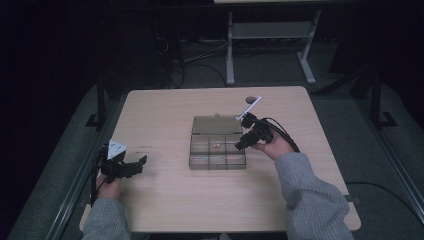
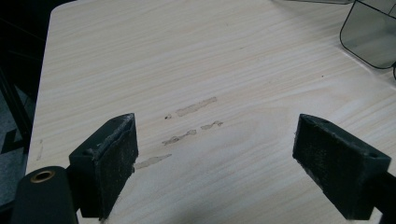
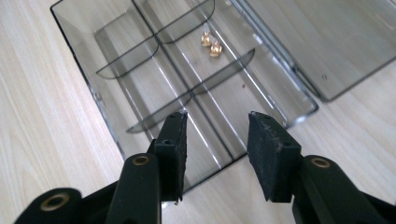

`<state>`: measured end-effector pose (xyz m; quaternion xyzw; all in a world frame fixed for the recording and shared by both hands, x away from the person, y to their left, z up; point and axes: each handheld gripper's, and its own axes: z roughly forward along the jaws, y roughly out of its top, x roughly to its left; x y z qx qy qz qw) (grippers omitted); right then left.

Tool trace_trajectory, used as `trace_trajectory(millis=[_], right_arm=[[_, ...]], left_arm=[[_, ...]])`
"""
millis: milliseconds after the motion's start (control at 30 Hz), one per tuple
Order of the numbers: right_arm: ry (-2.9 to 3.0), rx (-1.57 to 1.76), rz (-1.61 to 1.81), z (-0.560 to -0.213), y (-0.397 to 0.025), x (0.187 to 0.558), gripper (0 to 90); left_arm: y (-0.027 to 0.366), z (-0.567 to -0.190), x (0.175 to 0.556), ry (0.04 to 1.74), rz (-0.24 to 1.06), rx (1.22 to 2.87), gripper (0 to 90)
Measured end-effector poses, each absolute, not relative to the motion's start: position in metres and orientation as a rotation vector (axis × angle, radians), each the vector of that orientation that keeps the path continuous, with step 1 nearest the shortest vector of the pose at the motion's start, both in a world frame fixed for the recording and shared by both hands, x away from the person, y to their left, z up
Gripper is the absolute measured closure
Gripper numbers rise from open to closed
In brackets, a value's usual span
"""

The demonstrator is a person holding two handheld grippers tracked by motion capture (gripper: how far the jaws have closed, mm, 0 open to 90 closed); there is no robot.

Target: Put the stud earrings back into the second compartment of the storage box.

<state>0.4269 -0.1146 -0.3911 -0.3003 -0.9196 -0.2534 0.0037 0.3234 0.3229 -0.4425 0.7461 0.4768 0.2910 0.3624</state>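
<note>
The clear compartment box (image 1: 217, 152) sits at the centre of the counter (image 1: 165, 200), lid (image 1: 217, 125) folded back toward the far edge. Two small gold pieces (image 3: 211, 45) lie in one middle compartment. The right hand-held gripper (image 1: 241, 145) hovers at the box's right side, jaws partly open, holding nothing. The left hand-held gripper (image 1: 140, 162) rests near the left edge, jaws wide apart, empty.

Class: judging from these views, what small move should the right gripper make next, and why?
Probably ease the right gripper forward and down toward the two gold pieces: its jaws stand open and empty above the near edge of the clear box, and the pieces lie farther in.
</note>
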Motion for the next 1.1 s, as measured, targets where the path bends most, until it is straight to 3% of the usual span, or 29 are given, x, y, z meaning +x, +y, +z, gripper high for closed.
trace_trajectory(millis=[1100], right_arm=[[-2.814,-1.056,-0.87,-0.415,-0.176,0.38,51.4]], left_arm=[[0.322,-0.443,0.323,1.22,0.75,1.942,13.8]])
